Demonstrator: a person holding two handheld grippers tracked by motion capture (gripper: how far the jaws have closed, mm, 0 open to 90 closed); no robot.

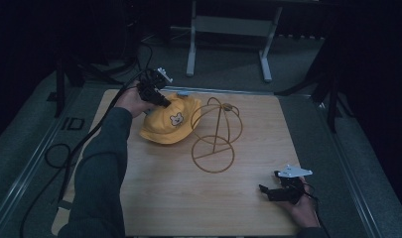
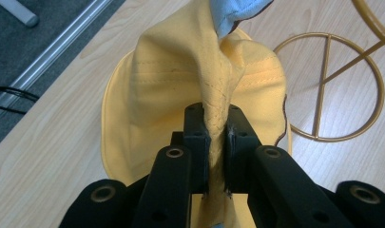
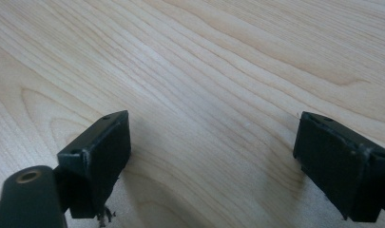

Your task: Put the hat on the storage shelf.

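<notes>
So the left gripper has its jaws clenched on a pinched fold of the yellow cap, which is bunched up between the pads. The cap sits around 10 o'clock on the wooden counter, right beside a gold wire hat stand; can't tell if they're touching. The right gripper rests down at 4 o'clock, jaws released wide over bare wood.
</notes>
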